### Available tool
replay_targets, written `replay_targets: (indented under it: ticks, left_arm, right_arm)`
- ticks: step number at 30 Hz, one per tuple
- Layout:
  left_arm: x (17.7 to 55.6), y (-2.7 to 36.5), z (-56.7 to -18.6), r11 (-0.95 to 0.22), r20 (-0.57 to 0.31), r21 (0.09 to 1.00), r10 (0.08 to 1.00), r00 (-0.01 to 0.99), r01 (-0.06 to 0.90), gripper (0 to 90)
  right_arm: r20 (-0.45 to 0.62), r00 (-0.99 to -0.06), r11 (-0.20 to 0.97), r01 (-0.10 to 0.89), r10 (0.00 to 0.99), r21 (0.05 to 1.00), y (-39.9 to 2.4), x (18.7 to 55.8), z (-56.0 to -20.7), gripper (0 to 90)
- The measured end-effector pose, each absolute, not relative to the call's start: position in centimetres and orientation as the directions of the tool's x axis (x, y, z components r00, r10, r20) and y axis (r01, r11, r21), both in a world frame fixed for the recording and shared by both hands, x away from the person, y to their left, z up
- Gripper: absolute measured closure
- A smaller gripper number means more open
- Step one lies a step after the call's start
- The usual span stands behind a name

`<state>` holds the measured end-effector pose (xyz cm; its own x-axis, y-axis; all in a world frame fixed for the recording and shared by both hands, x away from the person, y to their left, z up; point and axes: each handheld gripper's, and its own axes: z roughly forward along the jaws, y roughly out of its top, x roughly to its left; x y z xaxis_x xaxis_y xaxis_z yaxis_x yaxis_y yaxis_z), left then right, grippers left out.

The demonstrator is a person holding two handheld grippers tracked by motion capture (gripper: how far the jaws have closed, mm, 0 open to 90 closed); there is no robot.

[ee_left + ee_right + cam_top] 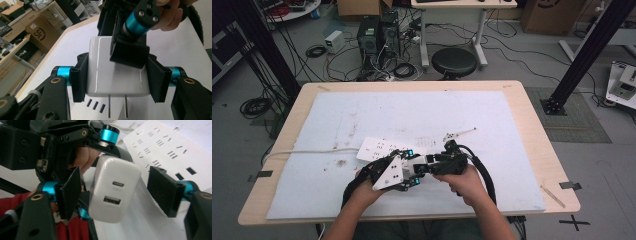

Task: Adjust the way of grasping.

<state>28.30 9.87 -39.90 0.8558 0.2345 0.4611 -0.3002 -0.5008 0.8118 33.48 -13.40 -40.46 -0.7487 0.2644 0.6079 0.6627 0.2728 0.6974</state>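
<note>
- Two hands come in from the near edge of the table (pixel 532 135) and meet at its near middle, each gripping a black two-jaw tool, tips turned toward each other.
- Left gripper (pixel 408 176): the left hand (pixel 364 192) holds it angled to the right and slightly away from the person, with a grey three-cornered plate on top. Its jaws are pinched on the sides of a white charger (pixel 117 72); in the left gripper view the black pads press flat on both flanks, one pad (pixel 79 76) at each side.
- The charger sits right between those pads, lifted off the table, its two metal prongs pointing back toward the left gripper's body and down at the power strip (pixel 384 149), which lies just below and beyond the jaws.
- The charger is a glossy white block with rounded corners. The right gripper view shows its far face with two ports, a small oval one above a larger rectangular one (pixel 112 201).
- Right gripper (pixel 117 192): the right hand (pixel 467 182) holds it pointing left at the charger, a thick black cable looping off behind. Its jaws stand spread, one pad near each side of the charger's ported end; whether either touches is hard to tell, and a clear gap shows at the right pad (pixel 163 191).
- In the left gripper view, one right-gripper pad overlaps the charger's top.
</note>
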Motion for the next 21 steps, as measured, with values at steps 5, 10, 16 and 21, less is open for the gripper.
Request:
replay_targets:
  ticks: [5, 10, 16, 21]
  left_arm:
    - [28.27, 9.8, -39.84, -0.494, 0.46, 0.815, 0.236, 0.856, -0.302, 42.5]
    - [28.28, 9.74, -39.76, -0.493, 0.463, 0.815, 0.237, 0.854, -0.305, 42.5]
    - [28.25, 9.61, -39.7, -0.504, 0.476, 0.804, 0.227, 0.85, -0.316, 42.4]
    - [28.54, 9.48, -39.55, -0.522, 0.454, 0.802, 0.217, 0.864, -0.29, 40.7]
  right_arm:
    - [0.605, -0.755, 0.273, 0.656, 0.254, 0.704, -13.33, 33.49, -40.5, 45.1]
    - [0.607, -0.759, 0.279, 0.651, 0.237, 0.706, -13.26, 33.42, -40.48, 53.0]
    - [0.63, -0.742, 0.279, 0.671, 0.232, 0.687, -13.3, 33.52, -40.53, 56.6]
    - [0.633, -0.74, 0.273, 0.673, 0.229, 0.688, -13.33, 33.37, -40.39, 62.2]
